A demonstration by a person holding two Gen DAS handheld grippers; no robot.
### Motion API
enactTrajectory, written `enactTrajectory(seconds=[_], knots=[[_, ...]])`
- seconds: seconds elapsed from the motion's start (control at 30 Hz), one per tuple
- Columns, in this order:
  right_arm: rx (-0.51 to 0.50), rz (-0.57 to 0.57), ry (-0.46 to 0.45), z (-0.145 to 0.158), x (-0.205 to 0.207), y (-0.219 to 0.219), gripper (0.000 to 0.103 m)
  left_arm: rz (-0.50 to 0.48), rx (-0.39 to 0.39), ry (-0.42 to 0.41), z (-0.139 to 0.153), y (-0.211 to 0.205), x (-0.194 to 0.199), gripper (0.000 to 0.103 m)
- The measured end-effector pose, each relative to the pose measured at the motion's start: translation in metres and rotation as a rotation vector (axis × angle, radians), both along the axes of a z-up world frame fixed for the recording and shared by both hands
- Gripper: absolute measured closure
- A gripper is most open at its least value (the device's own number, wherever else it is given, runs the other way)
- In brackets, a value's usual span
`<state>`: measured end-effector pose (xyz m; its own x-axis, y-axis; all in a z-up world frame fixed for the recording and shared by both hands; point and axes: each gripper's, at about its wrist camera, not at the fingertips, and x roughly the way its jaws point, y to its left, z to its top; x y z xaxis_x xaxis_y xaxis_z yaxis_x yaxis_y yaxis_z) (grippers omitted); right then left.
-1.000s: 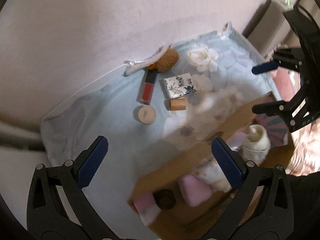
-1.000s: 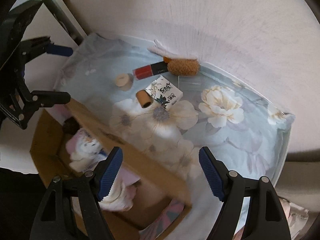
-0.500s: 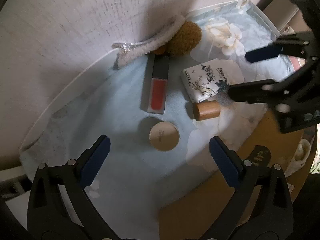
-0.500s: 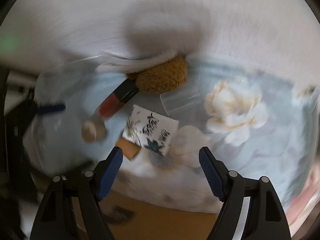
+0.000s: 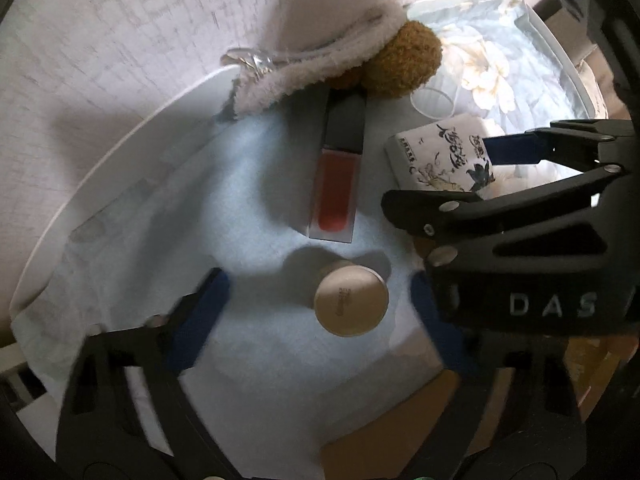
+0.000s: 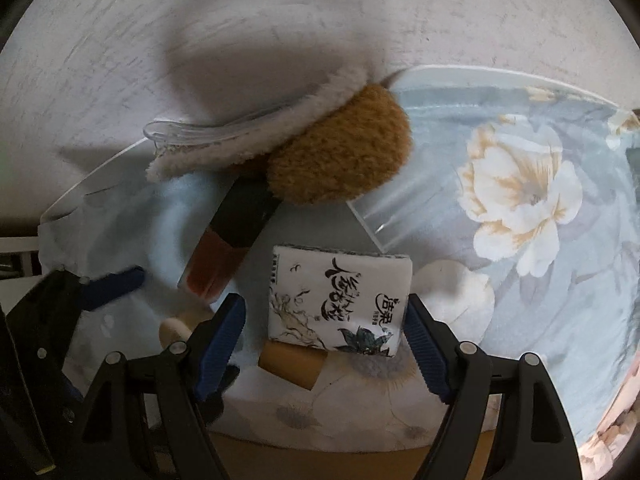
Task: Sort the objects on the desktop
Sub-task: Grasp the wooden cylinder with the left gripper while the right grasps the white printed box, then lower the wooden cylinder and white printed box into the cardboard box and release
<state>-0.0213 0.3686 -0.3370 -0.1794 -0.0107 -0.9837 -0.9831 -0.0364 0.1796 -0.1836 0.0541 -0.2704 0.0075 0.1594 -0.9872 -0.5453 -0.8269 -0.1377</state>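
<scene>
Both hand-held grippers: left (image 5: 316, 320) and right (image 6: 324, 344) spread apart.
Wooden tube (image 6: 290, 364): half hidden under tissue pack (image 6: 340, 300).
Round jar (image 5: 351, 301): blurred lettering.

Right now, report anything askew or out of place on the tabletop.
Nothing is spilled or broken. The white fleece strip and brown plush ball are heaped over the dark cap of the lip gloss tube, and the wooden cylinder is partly tucked under the tissue pack.

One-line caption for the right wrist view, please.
Right gripper, jaws open, straddles a tissue pack on the floral cloth.
</scene>
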Motion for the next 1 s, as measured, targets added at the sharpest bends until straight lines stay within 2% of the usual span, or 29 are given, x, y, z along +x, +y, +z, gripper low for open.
enactTrajectory(seconds=[0.07, 0.1, 0.13, 0.17, 0.2, 0.53, 0.7, 0.77, 0.9, 0.93, 1.0], knots=[[0.015, -0.008, 0.008, 0.002, 0.003, -0.002, 0.032, -0.013, -0.013, 0.035, 0.002, 0.002, 0.002, 0.034], [0.019, -0.007, 0.006, 0.003, 0.004, -0.002, 0.04, -0.016, -0.023, 0.047, 0.003, 0.002, 0.003, 0.038], [0.027, 0.006, 0.0, 0.004, 0.006, -0.003, 0.045, -0.018, -0.025, 0.062, 0.005, 0.002, 0.004, 0.051], [0.028, 0.016, 0.007, 0.005, 0.007, -0.004, 0.045, -0.014, -0.015, 0.066, 0.008, 0.0, 0.004, 0.069], [0.027, 0.021, 0.012, 0.005, 0.008, -0.005, 0.046, -0.005, -0.003, 0.057, 0.009, -0.002, 0.003, 0.072], [0.07, 0.006, 0.1, 0.028, 0.04, -0.019, 0.047, 0.061, 0.035, 0.07, 0.027, -0.022, 0.009, 0.072], [0.146, 0.017, 0.163, 0.065, 0.071, -0.036, 0.047, 0.093, 0.06, 0.109, 0.054, -0.034, 0.016, 0.072], [0.208, 0.061, 0.205, 0.094, 0.087, -0.052, 0.047, 0.1, 0.078, 0.141, 0.073, -0.038, 0.028, 0.072], [0.249, 0.182, 0.272, 0.126, 0.104, -0.073, 0.047, 0.128, 0.099, 0.179, 0.113, -0.043, 0.056, 0.072], [0.251, 0.227, 0.285, 0.131, 0.079, -0.08, 0.047, 0.136, 0.103, 0.181, 0.122, -0.045, 0.063, 0.072], [0.262, 0.329, 0.297, 0.139, 0.075, -0.101, 0.047, 0.138, 0.115, 0.196, 0.14, -0.045, 0.08, 0.072]])
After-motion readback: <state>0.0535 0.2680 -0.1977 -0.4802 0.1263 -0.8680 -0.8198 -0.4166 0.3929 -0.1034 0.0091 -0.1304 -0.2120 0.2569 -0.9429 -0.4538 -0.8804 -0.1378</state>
